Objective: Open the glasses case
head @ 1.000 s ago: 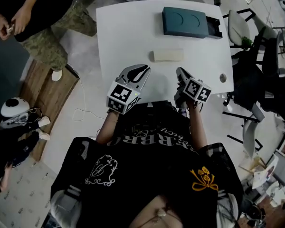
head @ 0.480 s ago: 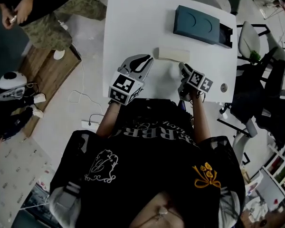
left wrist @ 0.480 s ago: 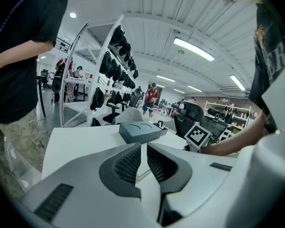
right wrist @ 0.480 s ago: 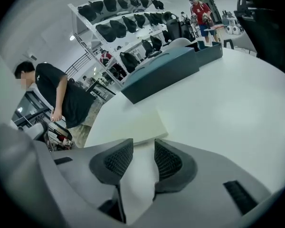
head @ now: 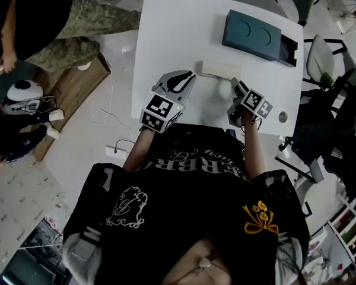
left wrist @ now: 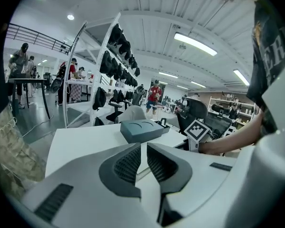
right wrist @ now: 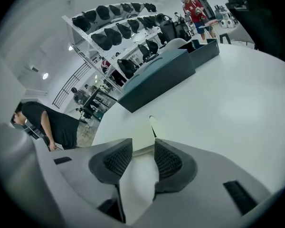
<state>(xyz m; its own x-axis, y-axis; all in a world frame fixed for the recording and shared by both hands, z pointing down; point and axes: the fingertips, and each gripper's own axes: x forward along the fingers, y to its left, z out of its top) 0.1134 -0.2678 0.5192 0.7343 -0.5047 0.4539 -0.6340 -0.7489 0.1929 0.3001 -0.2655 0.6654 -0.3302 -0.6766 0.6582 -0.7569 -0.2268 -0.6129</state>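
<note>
The glasses case, a pale oblong, lies shut on the white table. My right gripper reaches its right end. In the right gripper view the right gripper has just been opening its jaws. They now stand wide, with the case at their tips and running ahead of them; the pads do not press on it. My left gripper hovers just left of the case. In the left gripper view the left gripper has only a narrow slit between its pads, and nothing is in it.
A dark teal box sits at the table's far right, also seen beyond the left jaws. A round grommet is near the table's right edge. A person stands on the floor to the left; office chairs crowd the right.
My right gripper has moved forward and down to the case's right end. The left gripper has stayed about where it was.
</note>
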